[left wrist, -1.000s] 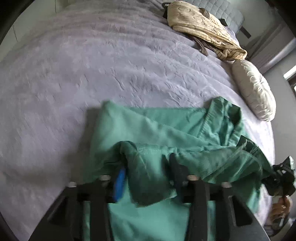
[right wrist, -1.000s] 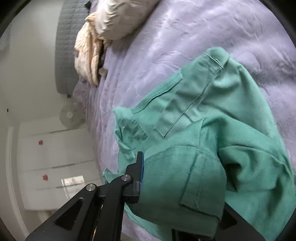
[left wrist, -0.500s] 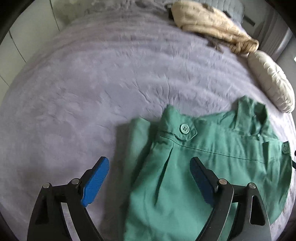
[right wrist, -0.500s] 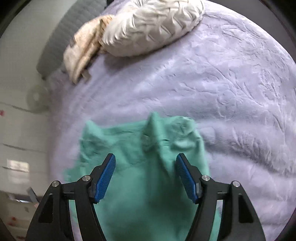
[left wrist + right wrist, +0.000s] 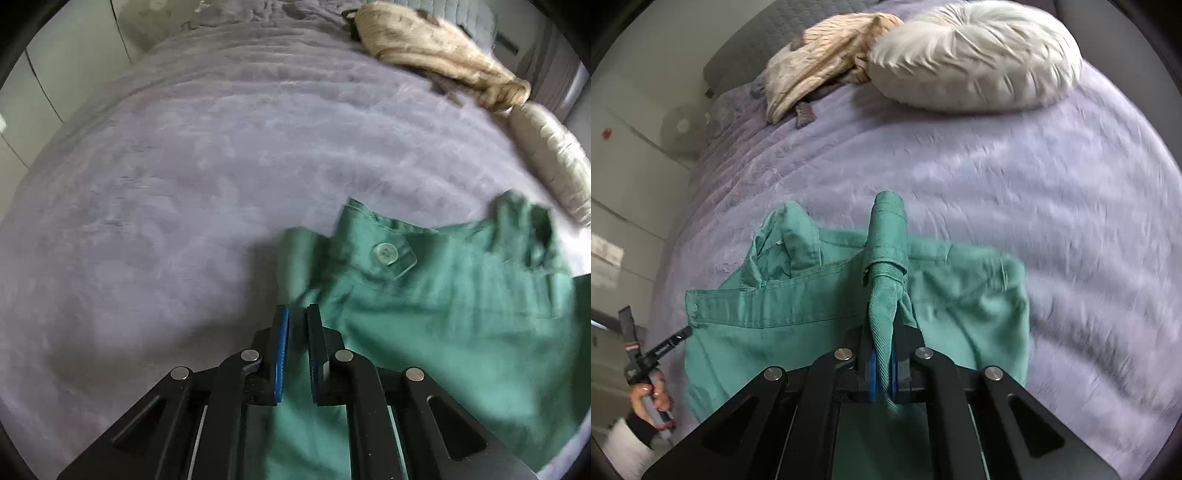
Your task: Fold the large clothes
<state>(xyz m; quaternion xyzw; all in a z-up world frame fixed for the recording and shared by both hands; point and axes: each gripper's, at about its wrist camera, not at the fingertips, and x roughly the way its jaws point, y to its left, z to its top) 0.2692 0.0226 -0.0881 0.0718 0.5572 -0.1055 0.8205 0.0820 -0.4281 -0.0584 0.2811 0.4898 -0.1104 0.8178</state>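
Bed (image 5: pixel 184 184) covered by a lilac plush blanket, occupying most of both views. Green garment (image 5: pixel 461 325) lies on the blanket near the bed's near edge, partly folded, its buttoned tab (image 5: pixel 386 254) facing up. Round white cushion (image 5: pixel 975 55) sits at the far end, touching a beige knitted garment (image 5: pixel 820 62) beside it. Left tongs (image 5: pixel 297 314) have just been closing; blue pads nearly together, pinching the garment's left edge fold. Right tongs (image 5: pixel 882 365) have likewise just been closing; pads pressed onto a narrow raised strip of green fabric (image 5: pixel 886 258), a cuff-like end standing above it. A person's hand (image 5: pixel 650 400) grips a handle at left.
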